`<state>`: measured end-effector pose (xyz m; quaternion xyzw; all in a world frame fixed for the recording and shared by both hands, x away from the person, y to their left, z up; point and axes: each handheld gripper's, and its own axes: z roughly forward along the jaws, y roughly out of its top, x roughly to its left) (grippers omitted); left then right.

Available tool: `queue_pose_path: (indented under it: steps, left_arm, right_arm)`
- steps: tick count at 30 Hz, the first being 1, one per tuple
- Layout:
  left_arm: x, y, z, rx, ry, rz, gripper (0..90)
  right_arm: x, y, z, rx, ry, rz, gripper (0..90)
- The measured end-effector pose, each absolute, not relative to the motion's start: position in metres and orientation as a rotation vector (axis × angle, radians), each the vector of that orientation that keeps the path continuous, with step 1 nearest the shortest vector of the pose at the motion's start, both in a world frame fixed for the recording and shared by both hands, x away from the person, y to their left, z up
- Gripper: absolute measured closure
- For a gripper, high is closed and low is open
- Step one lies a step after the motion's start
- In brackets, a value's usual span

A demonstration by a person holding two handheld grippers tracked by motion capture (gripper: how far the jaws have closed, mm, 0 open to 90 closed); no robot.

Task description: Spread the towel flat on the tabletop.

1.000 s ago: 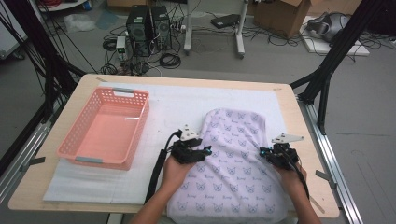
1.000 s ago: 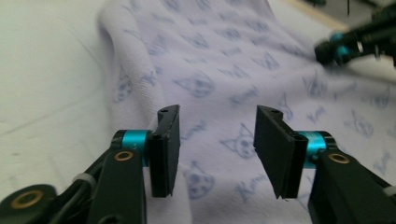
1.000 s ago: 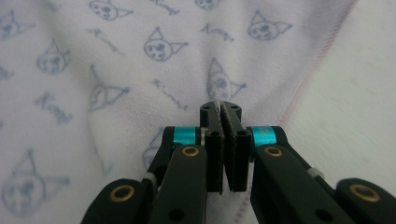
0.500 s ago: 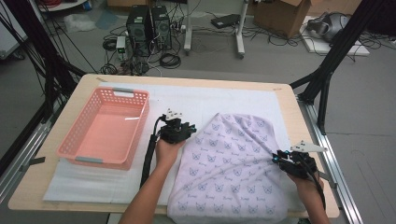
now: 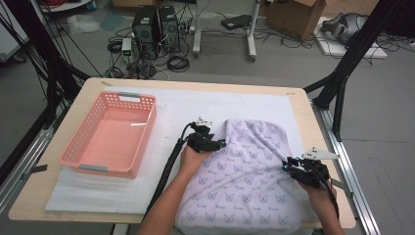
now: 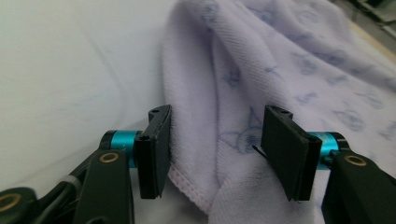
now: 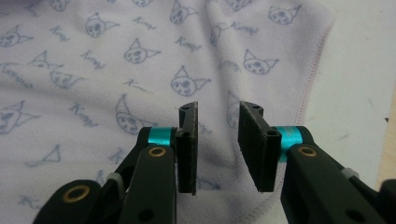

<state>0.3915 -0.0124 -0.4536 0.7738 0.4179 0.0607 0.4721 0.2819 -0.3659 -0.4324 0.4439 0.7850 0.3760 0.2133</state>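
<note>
A pale lilac towel [image 5: 244, 171] printed with small cat faces lies rumpled on the white mat, spreading to the table's near edge. My left gripper [image 5: 218, 143] is at its upper left edge. In the left gripper view a raised fold of the towel [image 6: 243, 70] lies between the left gripper's [image 6: 215, 116] jaws, which have just been opening and stand wide, not pressing. My right gripper [image 5: 288, 164] is at the towel's right side. Its jaws have parted within the last second, and in the right gripper view the gripper [image 7: 217, 109] hangs open over the flat towel [image 7: 116, 70].
A pink plastic basket [image 5: 128, 94] stands on the left of the white mat [image 5: 195, 103]. The wooden table's right edge [image 5: 313, 127] runs close to the right gripper. Beyond the table are a black frame, computer cases and cables on the floor.
The left gripper swung out to the upper left, then came back to the towel's left edge and opened. The right gripper moved right and opened. The towel's left edge now lies bunched.
</note>
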Motion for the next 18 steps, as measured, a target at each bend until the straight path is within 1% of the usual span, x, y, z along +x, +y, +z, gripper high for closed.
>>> queue_pose_path:
  steps: [2,4,5,6,8,9,12,14,18]
  left_arm:
    - [0.388,-0.019,-0.452,1.939,0.968,0.169,43.8]
    - [0.385,-0.026,-0.452,1.974,0.917,0.166,48.6]
    - [0.383,-0.03,-0.452,2.003,0.891,0.184,55.9]
    - [0.382,-0.032,-0.451,2.019,0.881,0.201,60.9]
    - [0.381,-0.033,-0.449,2.004,0.896,0.197,75.7]
    - [0.382,-0.031,-0.448,2.001,0.902,0.198,78.4]
    - [0.381,-0.02,-0.441,1.979,0.953,0.233,80.2]
    - [0.382,-0.004,-0.435,1.911,1.012,0.252,79.7]
    - [0.383,0.032,-0.42,1.881,1.1,0.415,78.8]
  right_arm:
    - [0.281,-0.366,-0.432,1.23,2.17,1.042,68.0]
    - [0.281,-0.366,-0.431,1.236,2.163,1.052,68.0]
    - [0.282,-0.366,-0.431,1.233,2.165,1.047,68.1]
    - [0.282,-0.366,-0.432,1.234,2.17,1.047,68.1]
    - [0.283,-0.364,-0.433,1.232,2.177,1.043,68.2]
    - [0.284,-0.364,-0.433,1.23,2.181,1.041,68.2]
    - [0.284,-0.363,-0.433,1.228,2.18,1.045,68.2]
    - [0.283,-0.363,-0.433,1.23,2.175,1.049,68.2]
    - [0.283,-0.364,-0.433,1.245,2.178,1.041,68.3]
